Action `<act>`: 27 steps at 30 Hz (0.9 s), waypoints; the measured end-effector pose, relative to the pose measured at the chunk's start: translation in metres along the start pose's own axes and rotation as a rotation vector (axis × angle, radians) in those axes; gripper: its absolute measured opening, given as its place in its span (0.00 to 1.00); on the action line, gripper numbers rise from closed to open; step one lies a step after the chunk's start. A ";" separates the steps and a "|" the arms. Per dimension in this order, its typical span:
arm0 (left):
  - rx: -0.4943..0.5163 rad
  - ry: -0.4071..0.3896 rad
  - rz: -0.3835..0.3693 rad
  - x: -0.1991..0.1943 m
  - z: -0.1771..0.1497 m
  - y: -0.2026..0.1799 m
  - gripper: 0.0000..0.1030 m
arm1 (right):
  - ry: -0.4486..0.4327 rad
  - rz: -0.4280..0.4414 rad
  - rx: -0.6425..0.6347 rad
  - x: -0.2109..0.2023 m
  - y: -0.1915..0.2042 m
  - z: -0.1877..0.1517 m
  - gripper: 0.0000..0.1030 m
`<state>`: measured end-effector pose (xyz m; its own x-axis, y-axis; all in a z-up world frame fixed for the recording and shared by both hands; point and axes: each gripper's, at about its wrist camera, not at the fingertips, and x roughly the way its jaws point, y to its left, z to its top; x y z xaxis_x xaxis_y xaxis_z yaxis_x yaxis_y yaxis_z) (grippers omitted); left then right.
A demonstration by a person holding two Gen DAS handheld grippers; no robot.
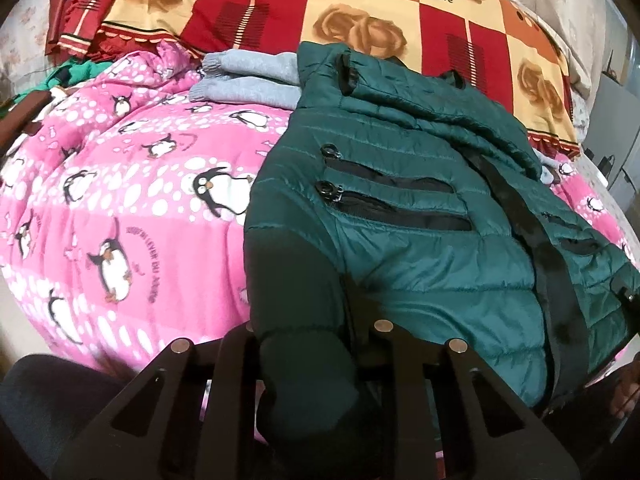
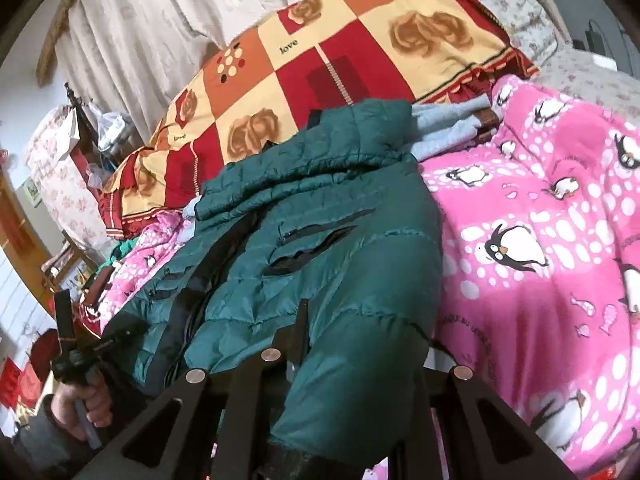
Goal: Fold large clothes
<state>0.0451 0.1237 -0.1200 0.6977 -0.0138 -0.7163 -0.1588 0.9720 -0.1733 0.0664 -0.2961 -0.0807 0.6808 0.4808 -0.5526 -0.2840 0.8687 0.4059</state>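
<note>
A dark green quilted jacket [image 1: 420, 216] with black zips lies on a pink penguin blanket [image 1: 140, 216]. My left gripper [image 1: 316, 344] is shut on the jacket's dark sleeve end [image 1: 300, 320], which hangs down between its fingers. In the right wrist view the same jacket [image 2: 320, 248] lies on the blanket [image 2: 540, 240], and my right gripper [image 2: 352, 360] is shut on its green sleeve or edge, which drapes between the fingers. The left gripper [image 2: 64, 320] and the hand that holds it show at the lower left of that view.
A folded grey garment [image 1: 248, 80] lies behind the jacket. A red, orange and cream patterned quilt [image 1: 360, 12] is piled at the back. Green cloth [image 1: 80, 72] lies at the far left. Furniture and clutter [image 2: 60, 184] stand beside the bed.
</note>
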 end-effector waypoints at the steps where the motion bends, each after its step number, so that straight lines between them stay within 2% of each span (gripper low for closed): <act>1: 0.005 -0.003 0.006 -0.005 0.000 0.000 0.18 | 0.005 -0.018 -0.012 -0.002 0.003 0.000 0.13; 3: 0.019 -0.003 0.015 -0.013 -0.002 -0.001 0.18 | 0.030 -0.078 -0.033 -0.004 0.011 -0.002 0.13; 6: 0.044 -0.003 0.033 -0.022 -0.003 -0.004 0.18 | 0.038 -0.098 -0.032 -0.010 0.016 -0.006 0.13; 27: 0.038 -0.009 0.036 -0.068 -0.011 -0.001 0.17 | 0.037 -0.069 -0.053 -0.058 0.039 -0.004 0.13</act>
<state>-0.0095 0.1206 -0.0788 0.6980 0.0231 -0.7158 -0.1575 0.9800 -0.1219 0.0136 -0.2896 -0.0356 0.6751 0.4228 -0.6046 -0.2730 0.9045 0.3277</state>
